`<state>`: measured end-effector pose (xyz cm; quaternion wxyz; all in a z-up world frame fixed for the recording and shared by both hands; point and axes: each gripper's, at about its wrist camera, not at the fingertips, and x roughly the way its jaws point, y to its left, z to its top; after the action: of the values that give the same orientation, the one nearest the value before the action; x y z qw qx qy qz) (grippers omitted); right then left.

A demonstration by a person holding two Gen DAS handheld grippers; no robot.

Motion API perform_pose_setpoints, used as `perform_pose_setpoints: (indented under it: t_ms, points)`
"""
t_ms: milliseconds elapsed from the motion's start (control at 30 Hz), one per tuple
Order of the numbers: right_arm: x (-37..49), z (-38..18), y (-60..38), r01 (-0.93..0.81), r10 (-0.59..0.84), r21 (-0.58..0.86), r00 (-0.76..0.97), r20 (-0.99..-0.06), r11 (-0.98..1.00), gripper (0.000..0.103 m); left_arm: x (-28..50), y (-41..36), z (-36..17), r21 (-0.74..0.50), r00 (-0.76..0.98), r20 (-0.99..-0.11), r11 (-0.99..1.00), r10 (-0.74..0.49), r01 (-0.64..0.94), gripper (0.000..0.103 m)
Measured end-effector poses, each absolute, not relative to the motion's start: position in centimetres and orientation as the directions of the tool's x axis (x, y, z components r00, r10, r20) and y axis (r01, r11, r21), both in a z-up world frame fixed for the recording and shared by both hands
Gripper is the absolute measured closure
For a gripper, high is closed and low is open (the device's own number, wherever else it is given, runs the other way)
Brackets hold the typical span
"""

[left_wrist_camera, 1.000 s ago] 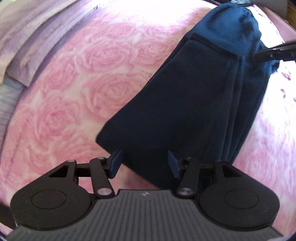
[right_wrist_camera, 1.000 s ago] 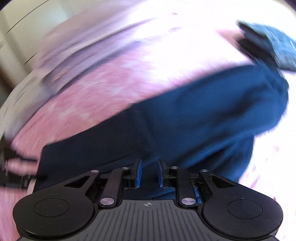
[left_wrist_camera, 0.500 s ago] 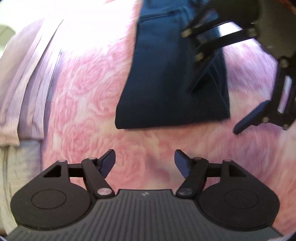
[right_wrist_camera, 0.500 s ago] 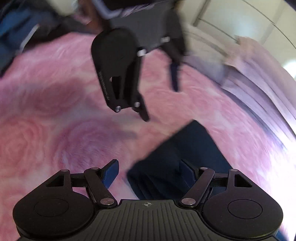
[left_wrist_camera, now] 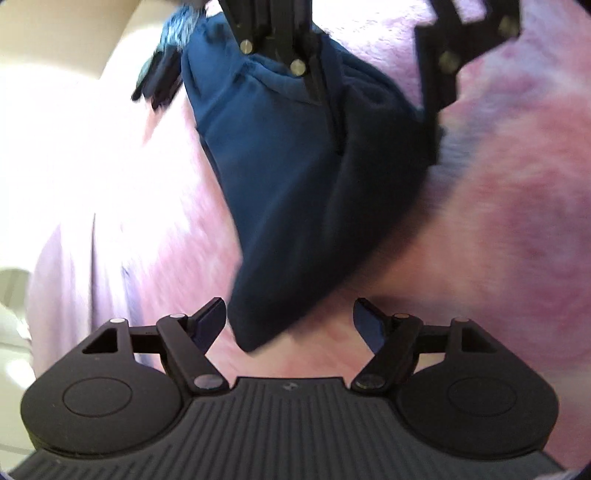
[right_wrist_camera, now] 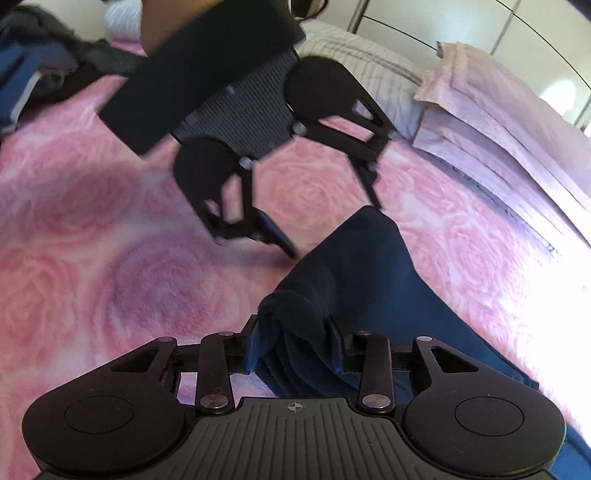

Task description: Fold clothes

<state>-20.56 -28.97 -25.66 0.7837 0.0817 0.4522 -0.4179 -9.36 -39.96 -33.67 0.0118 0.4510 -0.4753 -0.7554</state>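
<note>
A navy garment [left_wrist_camera: 295,184], folded into a long strip, lies on the pink bed. My right gripper [right_wrist_camera: 295,354] is shut on a thick bunched end of the garment [right_wrist_camera: 369,277], which rises off the cover there. In the left wrist view the right gripper [left_wrist_camera: 376,122] sits at the top, over that raised end. My left gripper [left_wrist_camera: 290,317] is open, and the strip's other corner reaches in between its fingers, closer to the left one. The right wrist view shows the left gripper [right_wrist_camera: 328,225] open at that far corner, held by a dark-sleeved hand [right_wrist_camera: 207,66].
A pink rose-patterned bedspread [right_wrist_camera: 110,277] covers the bed. Folded lilac blankets [right_wrist_camera: 498,110] and a grey striped pillow [right_wrist_camera: 369,66] lie at its far edge. A heap of dark and blue clothes [right_wrist_camera: 44,74] sits at the top left. White wardrobe doors [right_wrist_camera: 480,26] stand behind.
Half a second ago both grippers were open off the cloth. The right one has since shut on the near end and lifted it. The left one moved to the far corner, still open.
</note>
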Motion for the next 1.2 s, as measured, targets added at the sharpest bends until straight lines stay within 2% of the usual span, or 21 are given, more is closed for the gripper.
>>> perform_pose_setpoints:
  t_ms: [100, 167, 233, 267, 333, 367, 600, 700, 733, 767, 800, 833, 867, 900, 1033, 1200]
  points:
    - [-20.8, -24.5, -28.6, 0.749, -0.582, -0.224, 0.253, -0.773, 0.623, 0.068, -10.3, -40.7, -34.2, 0.742, -0.624, -0.660, -0.491, -0.419, -0.456, 0.036]
    - [-21.0, -23.8, -28.4, 0.762, -0.583, -0.207, 0.260, -0.770, 0.613, 0.067, -11.0, -41.4, -34.5, 0.718, -0.598, -0.690, -0.492, -0.408, -0.493, 0.074]
    - [-21.3, -23.6, -28.2, 0.773, -0.584, -0.197, 0.260, -0.769, 0.603, 0.066, -11.9, -42.0, -33.9, 0.667, -0.553, -0.735, -0.571, -0.393, -0.480, 0.082]
    - [-21.3, -23.5, -28.1, 0.773, -0.585, -0.200, 0.257, -0.769, 0.602, 0.063, -12.3, -42.3, -33.5, 0.643, -0.537, -0.751, -0.608, -0.384, -0.465, 0.084]
    - [-20.9, -23.4, -27.5, 0.770, -0.603, -0.233, 0.234, -0.762, 0.594, 0.028, -12.7, -42.8, -32.9, 0.623, -0.527, -0.761, -0.651, -0.378, -0.433, 0.085]
    - [-20.6, -23.5, -27.1, 0.765, -0.618, -0.259, 0.221, -0.754, 0.589, 0.022, -12.9, -43.0, -32.6, 0.614, -0.524, -0.766, -0.669, -0.374, -0.419, 0.086]
    - [-18.5, -27.0, -26.5, 0.642, -0.709, -0.501, 0.098, -0.698, 0.581, 0.021, -14.1, -43.8, -30.9, 0.549, -0.507, -0.795, -0.752, -0.335, -0.364, 0.087]
    - [-19.5, -27.4, -27.4, 0.660, -0.707, -0.507, 0.053, -0.705, 0.555, 0.021, -13.6, -43.9, -30.4, 0.541, -0.502, -0.797, -0.764, -0.334, -0.351, 0.087]
    - [-19.9, -27.4, -27.7, 0.671, -0.702, -0.500, 0.042, -0.711, 0.547, 0.022, -13.5, -43.9, -30.2, 0.540, -0.501, -0.797, -0.767, -0.336, -0.346, 0.088]
    - [-20.4, -27.4, -27.9, 0.682, -0.696, -0.494, 0.031, -0.717, 0.539, 0.029, -13.4, -43.9, -30.0, 0.543, -0.501, -0.796, -0.768, -0.340, -0.341, 0.088]
    - [-20.8, -27.4, -28.2, 0.693, -0.691, -0.488, 0.021, -0.723, 0.531, 0.061, -13.3, -43.8, -29.8, 0.542, -0.500, -0.795, -0.770, -0.342, -0.336, 0.088]
    - [-21.3, -27.4, -28.5, 0.703, -0.685, -0.482, 0.010, -0.729, 0.523, 0.070, -13.0, -43.6, -29.4, 0.542, -0.500, -0.795, -0.772, -0.344, -0.331, 0.088]
    - [-21.7, -27.1, -28.6, 0.718, -0.676, -0.463, 0.015, -0.737, 0.520, 0.072, -12.5, -43.3, -28.9, 0.545, -0.499, -0.793, -0.772, -0.349, -0.326, 0.089]
    - [-21.9, -26.3, -28.7, 0.735, -0.663, -0.429, 0.038, -0.747, 0.525, 0.079, -12.1, -43.0, -28.4, 0.549, -0.498, -0.791, -0.772, -0.355, -0.321, 0.089]
    - [-21.0, -22.6, -28.2, 0.769, -0.633, -0.322, 0.134, -0.763, 0.552, 0.081, -9.0, -41.5, -25.5, 0.545, -0.469, -0.795, -0.793, -0.384, -0.274, 0.089]
    - [-16.8, -18.2, -25.3, 0.769, -0.580, -0.140, 0.336, -0.742, 0.624, 0.081, -2.7, -38.0, -20.7, 0.488, -0.352, -0.851, -0.835, -0.389, -0.256, 0.089]
